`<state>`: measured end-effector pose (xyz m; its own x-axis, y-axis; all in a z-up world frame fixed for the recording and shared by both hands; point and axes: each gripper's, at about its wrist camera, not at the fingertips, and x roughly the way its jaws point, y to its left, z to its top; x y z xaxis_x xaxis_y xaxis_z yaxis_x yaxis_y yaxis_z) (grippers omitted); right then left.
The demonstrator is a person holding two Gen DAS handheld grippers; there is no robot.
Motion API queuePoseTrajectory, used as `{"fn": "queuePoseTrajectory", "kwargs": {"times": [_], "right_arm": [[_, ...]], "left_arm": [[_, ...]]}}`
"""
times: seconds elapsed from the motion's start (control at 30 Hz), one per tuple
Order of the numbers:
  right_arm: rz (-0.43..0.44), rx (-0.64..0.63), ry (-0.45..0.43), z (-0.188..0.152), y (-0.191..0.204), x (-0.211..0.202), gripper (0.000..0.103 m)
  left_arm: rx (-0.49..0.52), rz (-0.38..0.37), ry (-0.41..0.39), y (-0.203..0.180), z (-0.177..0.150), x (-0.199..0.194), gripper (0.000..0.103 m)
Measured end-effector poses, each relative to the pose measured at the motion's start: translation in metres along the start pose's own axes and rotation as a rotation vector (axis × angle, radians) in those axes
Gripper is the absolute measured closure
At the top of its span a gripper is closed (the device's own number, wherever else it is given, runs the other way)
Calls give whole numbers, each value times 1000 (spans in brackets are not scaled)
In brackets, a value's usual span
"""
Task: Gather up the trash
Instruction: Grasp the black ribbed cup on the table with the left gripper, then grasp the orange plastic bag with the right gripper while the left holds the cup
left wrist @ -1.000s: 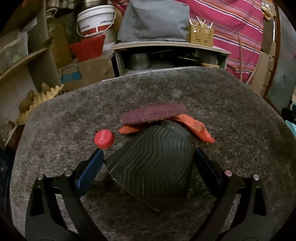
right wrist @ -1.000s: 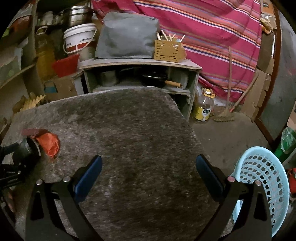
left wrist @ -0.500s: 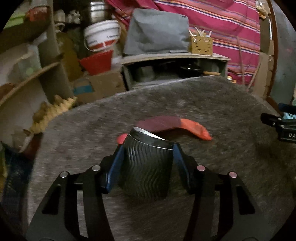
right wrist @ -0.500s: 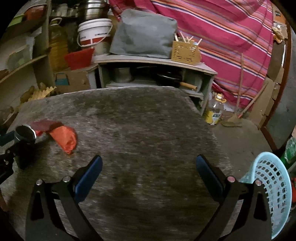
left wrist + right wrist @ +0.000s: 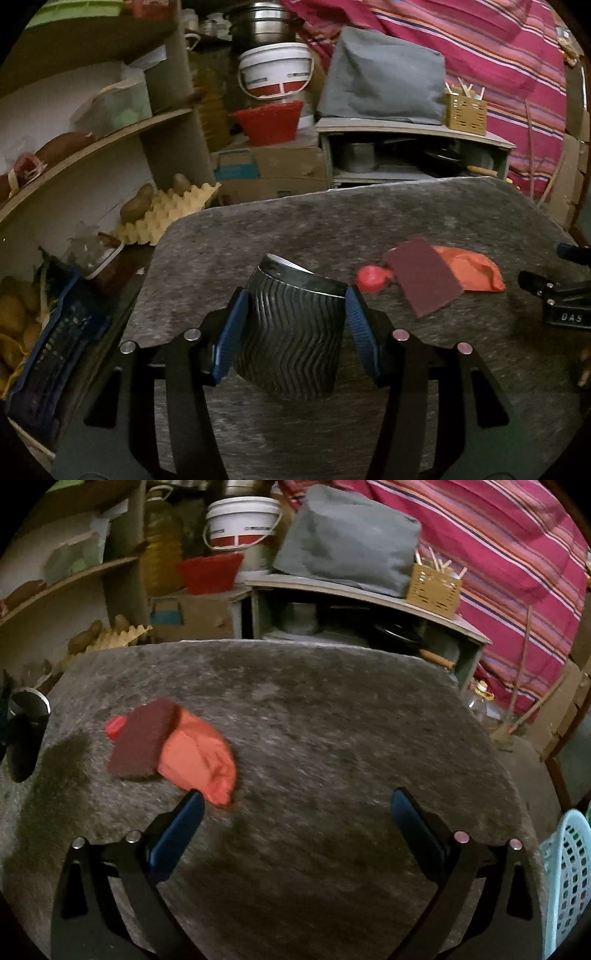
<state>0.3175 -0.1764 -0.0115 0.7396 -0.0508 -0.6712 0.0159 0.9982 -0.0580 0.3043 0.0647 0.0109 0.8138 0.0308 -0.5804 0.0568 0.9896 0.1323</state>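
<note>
Two views logged, left wrist first. Left gripper (image 5: 293, 325) clamped on black ribbed paper cup (image 5: 291, 328), blue pads (image 5: 229, 332) pressing both sides of the wall below the rim; cup tilted, mouth pointing away from the fingers, apparently clear of the grey felt table (image 5: 369, 221). Beyond the right fingertip: red bottle cap (image 5: 369, 278), maroon scouring pad (image 5: 424, 280) lying over an orange wrapper (image 5: 472, 273).

Cup judged light and thin-walled, easily crushed; hold mid-wall, gentle squeeze only.

Right wrist view. Right gripper (image 5: 297, 825) spread wide, nothing between the fingers. Orange wrapper (image 5: 199, 760) just ahead of the left fingertip, scouring pad (image 5: 142, 738) and cap (image 5: 115, 726) beyond it. Wrapper judged limp and slippery: pinch a bunched fold. Pad soft, rough, easy to grip by an edge. Blue basket (image 5: 565, 878) outside the right finger, off the table edge; likely drop point.
</note>
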Motion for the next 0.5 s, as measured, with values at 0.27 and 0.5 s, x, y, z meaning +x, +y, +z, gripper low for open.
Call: {"fn": "queuePoseTrajectory", "kwargs": {"times": [0.27, 0.5], "right_arm": [[-2, -99, 21, 12, 38, 27, 6], [96, -172, 78, 10, 53, 40, 60]], "left_arm": [[-46, 12, 3, 28, -5, 2, 50], [-33, 18, -12, 26, -4, -1, 50]]}}
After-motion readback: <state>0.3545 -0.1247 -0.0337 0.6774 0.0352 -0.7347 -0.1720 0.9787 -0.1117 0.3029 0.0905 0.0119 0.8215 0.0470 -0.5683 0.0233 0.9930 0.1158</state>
